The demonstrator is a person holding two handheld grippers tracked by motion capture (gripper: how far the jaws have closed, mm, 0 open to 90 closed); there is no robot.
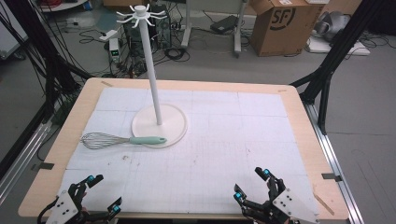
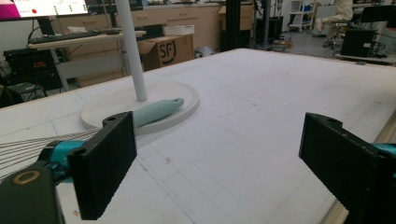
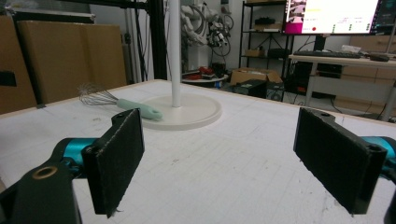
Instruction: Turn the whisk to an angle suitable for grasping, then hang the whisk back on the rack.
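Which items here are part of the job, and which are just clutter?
In play:
- whisk, lying with its mint handle on the stand's base
- white hook stand, upright on the mat
- left gripper and right gripper, both open and empty, at the near edge

Lying about:
- cardboard box on the floor
- cables and power strip behind the table

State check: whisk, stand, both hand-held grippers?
whisk: lying flat, handle end resting on the stand's base, untouched
stand: upright, hooks empty
left hand-held gripper: open, empty, at near table edge
right hand-held gripper: open, empty, at near table edge
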